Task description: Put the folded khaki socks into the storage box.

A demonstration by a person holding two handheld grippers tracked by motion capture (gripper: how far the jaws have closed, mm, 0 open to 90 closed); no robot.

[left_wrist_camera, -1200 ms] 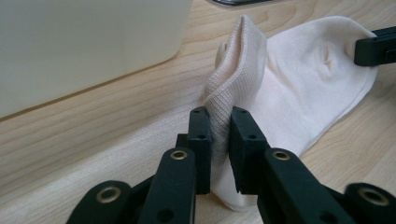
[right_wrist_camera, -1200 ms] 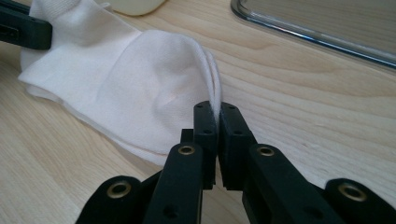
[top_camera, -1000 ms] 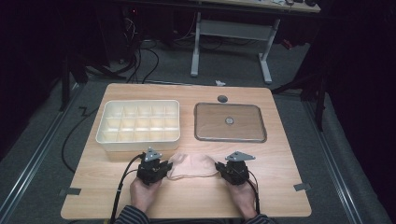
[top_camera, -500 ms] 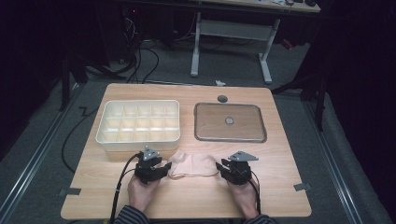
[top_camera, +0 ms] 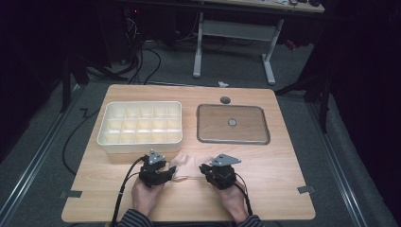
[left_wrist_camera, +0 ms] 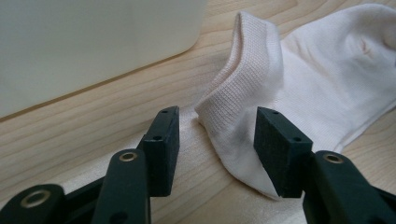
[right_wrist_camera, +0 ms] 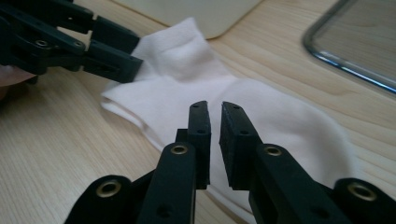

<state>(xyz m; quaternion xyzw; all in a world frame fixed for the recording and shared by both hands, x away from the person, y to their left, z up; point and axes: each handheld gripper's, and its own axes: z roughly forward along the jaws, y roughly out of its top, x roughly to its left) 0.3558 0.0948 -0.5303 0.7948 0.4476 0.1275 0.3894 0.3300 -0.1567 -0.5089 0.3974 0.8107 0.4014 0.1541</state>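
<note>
Near the table's near edge, midway between its two near corners, a pale sock [top_camera: 190,166] lies flat on the wood, just in front of the white compartment tray [top_camera: 140,126] that sits toward the far left corner; a metal baking tray [top_camera: 232,124] rests toward the far right. The left gripper [top_camera: 169,170] works the sock's ribbed cuff: its jaws have just been opening and now stand about half apart, the raised cuff [left_wrist_camera: 243,88] between them but not pinched, one pad close against the fabric. The right gripper [top_camera: 203,168] hangs over the sock's other end, its jaws having just been closing to a narrow slit; no cloth appears caught between them, though the fabric [right_wrist_camera: 280,116] lies directly beneath. The work in hand looks like the start of folding or bundling the sock, with both hands between holds. The next move likely calls for the left jaws to close firmly on the cuff and the right jaws to reopen and take the toe end before any lift, lest the sock slide on the smooth wood.
</note>
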